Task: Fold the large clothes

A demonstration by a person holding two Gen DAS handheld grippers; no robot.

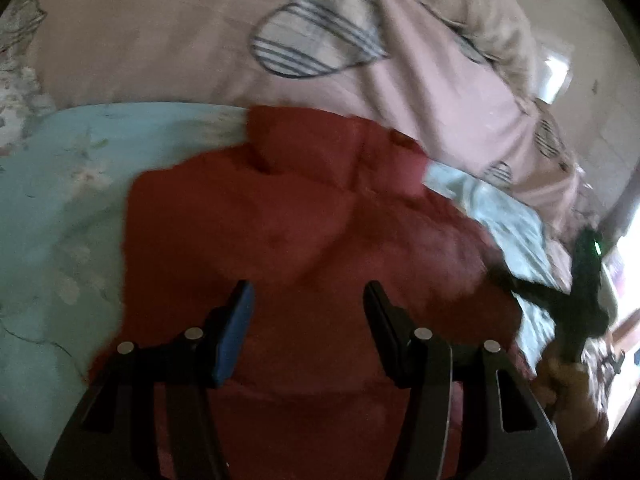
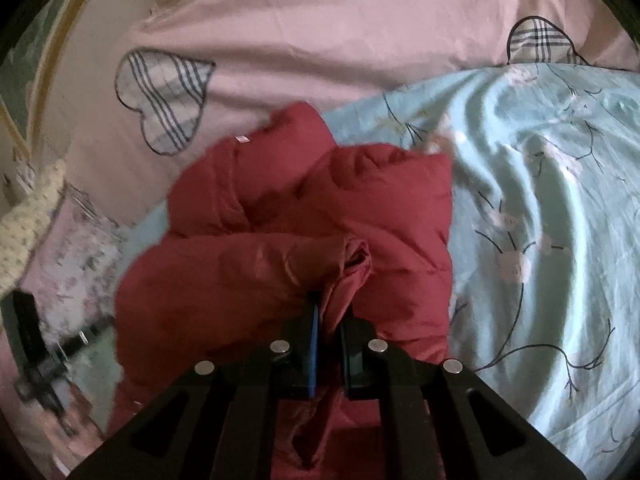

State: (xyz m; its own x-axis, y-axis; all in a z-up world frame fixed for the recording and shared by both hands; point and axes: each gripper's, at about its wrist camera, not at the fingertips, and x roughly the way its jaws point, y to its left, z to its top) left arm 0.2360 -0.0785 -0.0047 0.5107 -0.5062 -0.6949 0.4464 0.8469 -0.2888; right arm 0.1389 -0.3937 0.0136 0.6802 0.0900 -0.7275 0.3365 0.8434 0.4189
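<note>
A bunched fold of the puffy red quilted jacket (only partly folded) is pinched by the right tool, while the left tool is held half-open, empty, above it.

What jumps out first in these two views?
The red puffy jacket, bunched in the middle of the bed on a light blue flowered sheet. The right gripper is clamped on a gathered fold of it, while the left gripper hangs open above the jacket with nothing between its fingers. Behind lies a pink quilt with plaid hearts.
</note>
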